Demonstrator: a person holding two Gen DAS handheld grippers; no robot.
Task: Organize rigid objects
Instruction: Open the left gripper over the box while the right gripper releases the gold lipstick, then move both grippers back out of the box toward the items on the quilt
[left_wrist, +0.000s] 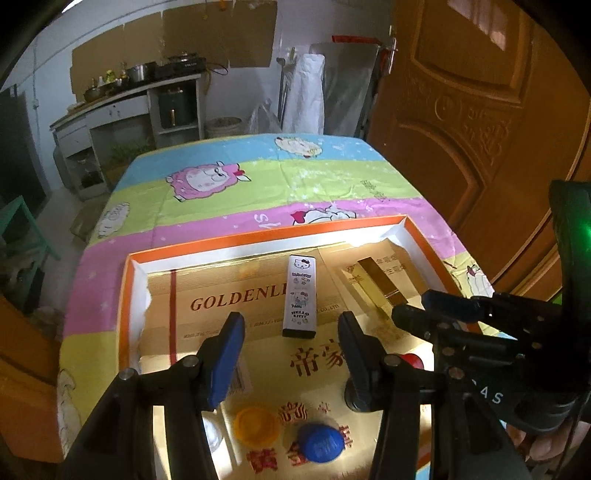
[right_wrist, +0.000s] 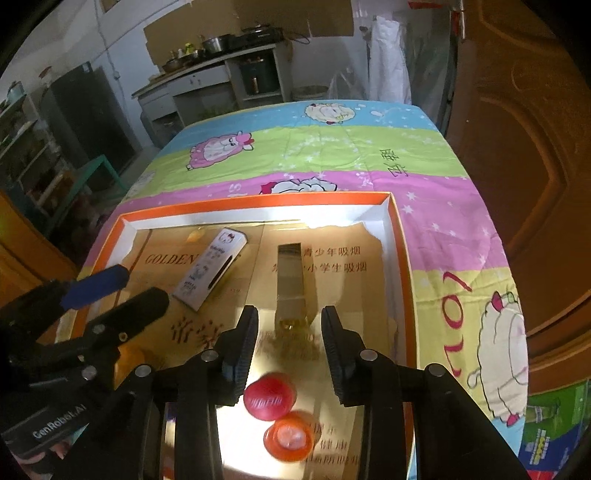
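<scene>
A shallow orange-rimmed tray (left_wrist: 258, 236) with a gold floor lies on the table; it also shows in the right wrist view (right_wrist: 258, 201). In it stand a white Hello Kitty box (left_wrist: 301, 295) (right_wrist: 210, 267) and a gold bar-shaped box (left_wrist: 380, 284) (right_wrist: 293, 280). Nearer lie a yellow cap (left_wrist: 255, 424), a blue cap (left_wrist: 321, 443), a red cap (right_wrist: 267, 400) and an orange cap (right_wrist: 288, 439). My left gripper (left_wrist: 291, 328) is open, just short of the Hello Kitty box. My right gripper (right_wrist: 290, 323) is open, its fingertips on either side of the gold box's near end.
The table wears a striped sheep-print cloth (left_wrist: 258, 177). A brown wooden door (left_wrist: 480, 110) stands close on the right. A kitchen counter (left_wrist: 129, 99) with pots is at the back left. A green stool (left_wrist: 22, 229) stands left of the table.
</scene>
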